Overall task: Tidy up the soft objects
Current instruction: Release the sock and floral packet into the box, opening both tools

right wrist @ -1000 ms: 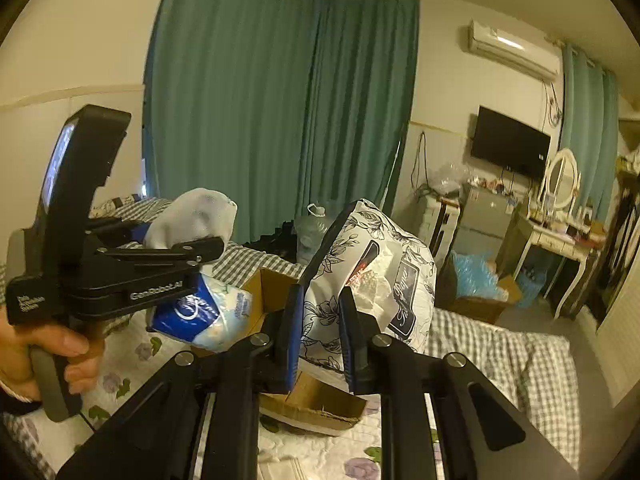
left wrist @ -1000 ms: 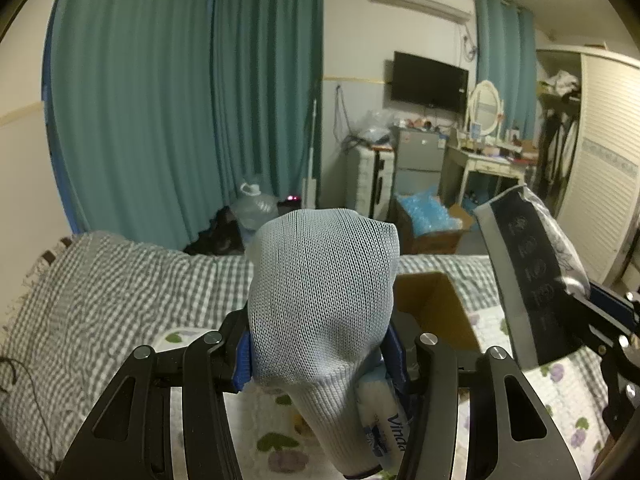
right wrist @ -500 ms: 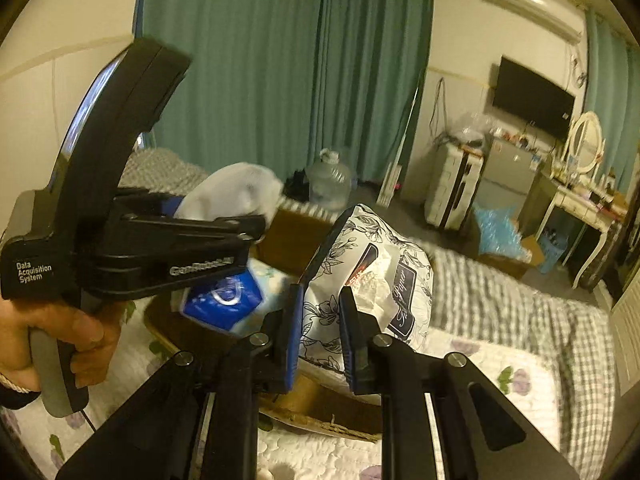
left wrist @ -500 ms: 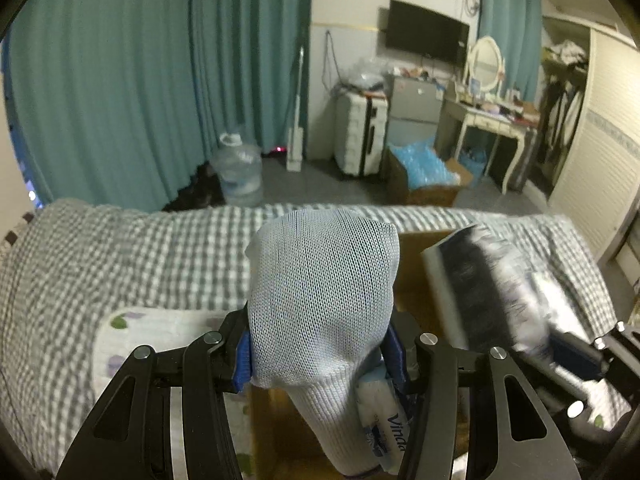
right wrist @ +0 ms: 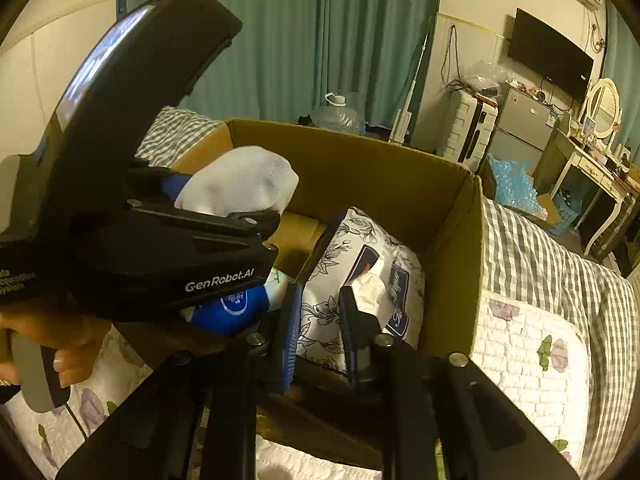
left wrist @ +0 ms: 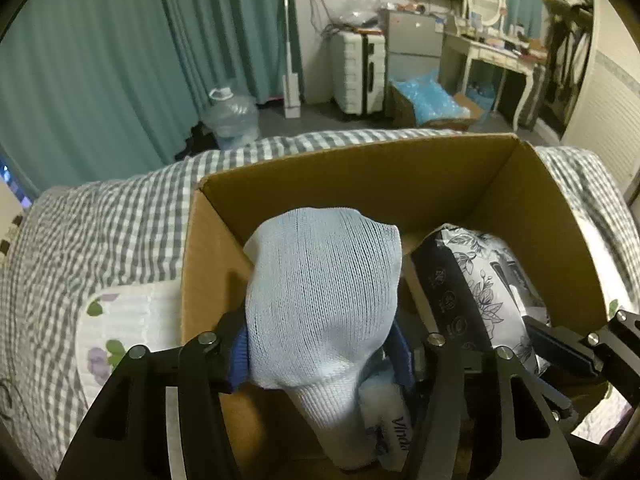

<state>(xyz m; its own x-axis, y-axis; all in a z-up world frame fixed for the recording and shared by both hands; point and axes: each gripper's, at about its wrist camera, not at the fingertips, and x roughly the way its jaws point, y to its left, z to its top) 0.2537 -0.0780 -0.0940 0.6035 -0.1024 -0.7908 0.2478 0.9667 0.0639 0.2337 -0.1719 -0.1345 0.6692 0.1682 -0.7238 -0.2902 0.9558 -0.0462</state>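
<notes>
Two grippers now reach down inside one open cardboard box (left wrist: 400, 176) on the bed; a second ago both were held above it, so the drop-off looks close. One left gripper (left wrist: 320, 340), its jaws just widening, has a pale blue sock (left wrist: 320, 304) and a blue-and-white tissue pack (left wrist: 384, 420) between them. One right gripper (right wrist: 320, 320), jaws narrow and slightly loosening, pinches a floral tissue pack (right wrist: 360, 280) low in the box. Three soft items counted.
</notes>
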